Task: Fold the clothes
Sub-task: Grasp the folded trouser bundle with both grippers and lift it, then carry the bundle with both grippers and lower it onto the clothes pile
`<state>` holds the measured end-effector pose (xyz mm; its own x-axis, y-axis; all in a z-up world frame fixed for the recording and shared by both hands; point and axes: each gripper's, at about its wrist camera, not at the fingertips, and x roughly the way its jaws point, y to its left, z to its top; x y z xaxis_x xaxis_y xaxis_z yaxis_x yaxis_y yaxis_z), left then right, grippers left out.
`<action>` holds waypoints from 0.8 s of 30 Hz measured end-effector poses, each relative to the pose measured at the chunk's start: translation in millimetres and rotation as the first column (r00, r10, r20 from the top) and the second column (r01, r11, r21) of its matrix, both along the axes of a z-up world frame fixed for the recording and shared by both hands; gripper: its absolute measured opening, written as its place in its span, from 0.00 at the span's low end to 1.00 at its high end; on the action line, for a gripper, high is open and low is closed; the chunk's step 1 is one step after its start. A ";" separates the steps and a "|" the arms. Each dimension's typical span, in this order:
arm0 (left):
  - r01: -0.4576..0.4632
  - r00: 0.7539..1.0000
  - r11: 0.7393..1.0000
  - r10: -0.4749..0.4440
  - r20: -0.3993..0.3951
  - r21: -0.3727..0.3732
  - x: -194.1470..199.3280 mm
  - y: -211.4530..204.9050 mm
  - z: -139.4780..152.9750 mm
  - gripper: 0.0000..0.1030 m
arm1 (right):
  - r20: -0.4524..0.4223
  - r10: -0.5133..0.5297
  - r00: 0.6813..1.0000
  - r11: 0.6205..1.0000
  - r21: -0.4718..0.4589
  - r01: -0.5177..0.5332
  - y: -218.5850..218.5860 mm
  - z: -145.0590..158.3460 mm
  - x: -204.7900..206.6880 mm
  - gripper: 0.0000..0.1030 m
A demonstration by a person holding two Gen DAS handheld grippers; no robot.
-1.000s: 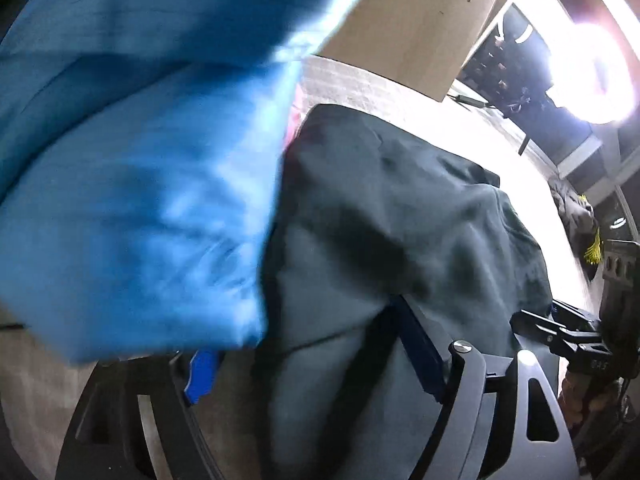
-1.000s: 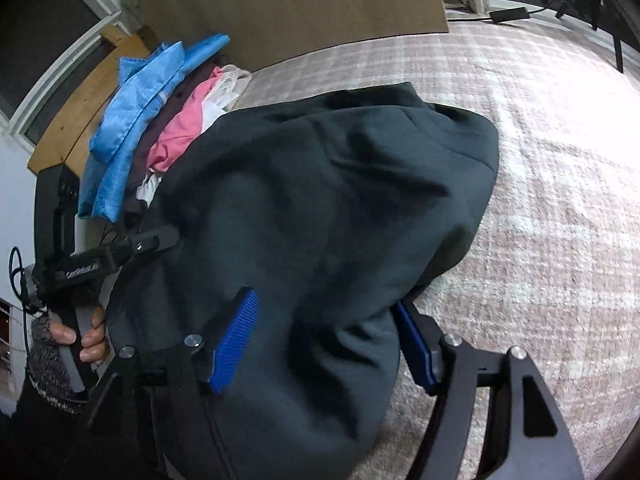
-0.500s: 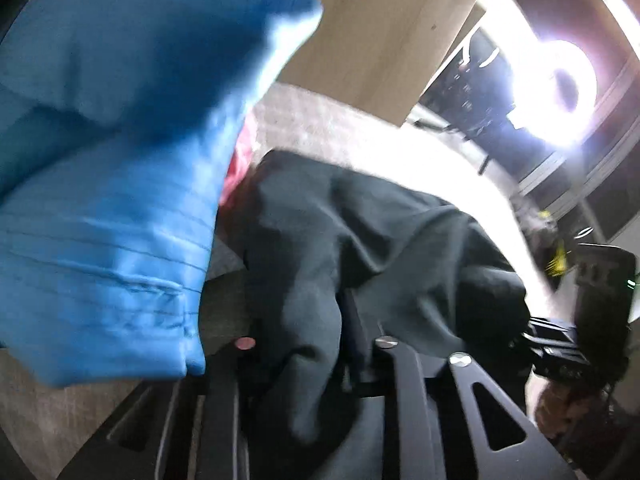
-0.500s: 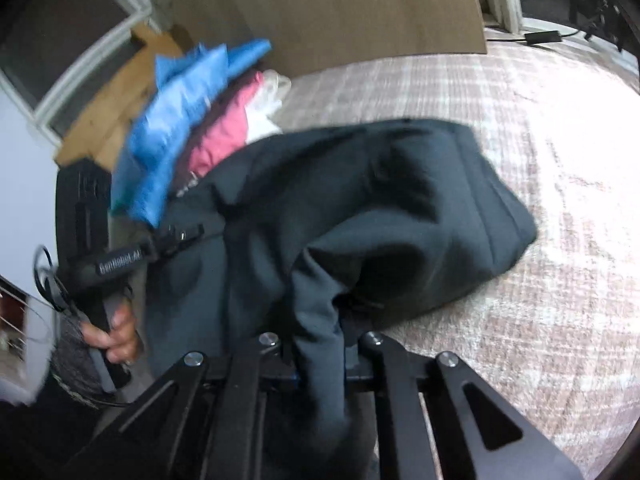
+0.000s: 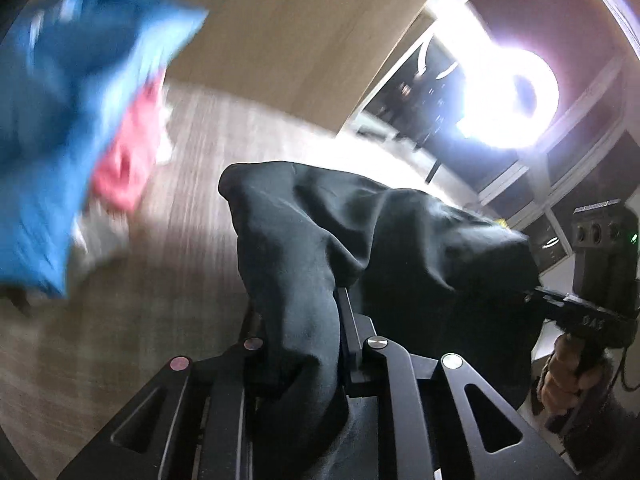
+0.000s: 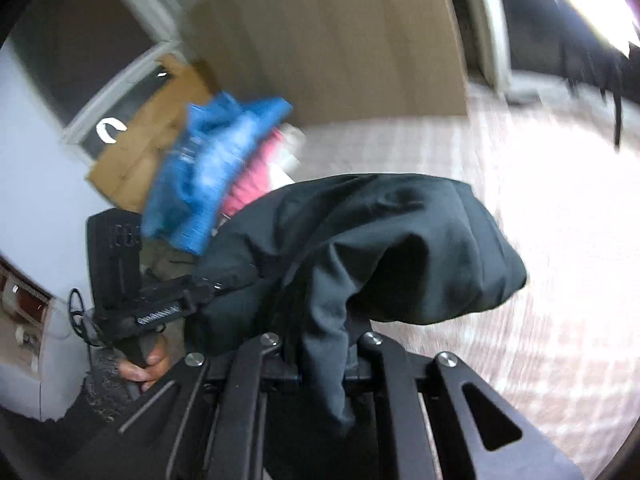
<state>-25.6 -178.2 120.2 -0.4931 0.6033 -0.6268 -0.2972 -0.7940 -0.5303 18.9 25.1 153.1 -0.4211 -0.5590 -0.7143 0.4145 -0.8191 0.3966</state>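
A dark grey-green garment (image 5: 384,240) hangs bunched between both grippers above the checked bed cover (image 5: 192,208). My left gripper (image 5: 308,344) is shut on one edge of it, cloth pinched between the jaws. My right gripper (image 6: 320,344) is shut on another edge of the same garment (image 6: 400,240). The right gripper's body shows at the right of the left wrist view (image 5: 592,304); the left one shows at the left of the right wrist view (image 6: 152,304). The fingertips are hidden by cloth.
A pile of clothes lies at the left: a blue garment (image 5: 60,140) over a pink one (image 5: 128,164), also in the right wrist view (image 6: 212,176). A wooden headboard (image 5: 300,48) stands behind. A bright ring light (image 5: 508,108) glares at upper right. The checked cover (image 6: 540,240) spreads right.
Both grippers went from open around the garment's edges to shut on it, then lifted it off the bed so it bunches and hangs. The views are blurred by motion.
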 end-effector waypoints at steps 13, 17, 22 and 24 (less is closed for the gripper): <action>-0.256 0.909 0.949 0.172 -0.380 -0.183 -1.1 -154.1 190.4 0.16 | -0.359 0.224 0.906 0.970 -0.013 -0.244 -145.5 142.2 -41.7 0.10; -0.305 0.912 0.906 0.190 -0.364 -0.292 -43.5 -192.6 187.6 0.16 | -0.339 0.207 0.918 0.967 -0.073 -0.245 -204.1 118.6 -81.9 0.10; -0.283 0.946 0.867 0.182 -0.267 -0.410 -109.7 -223.8 125.2 0.17 | -0.235 0.181 0.955 0.977 -0.068 -0.202 -247.8 54.8 -122.5 0.10; -0.296 0.951 0.845 0.215 -0.224 -0.444 -128.0 -235.7 89.9 0.21 | -0.180 0.173 0.968 0.983 -0.025 -0.181 -266.8 14.0 -136.6 0.11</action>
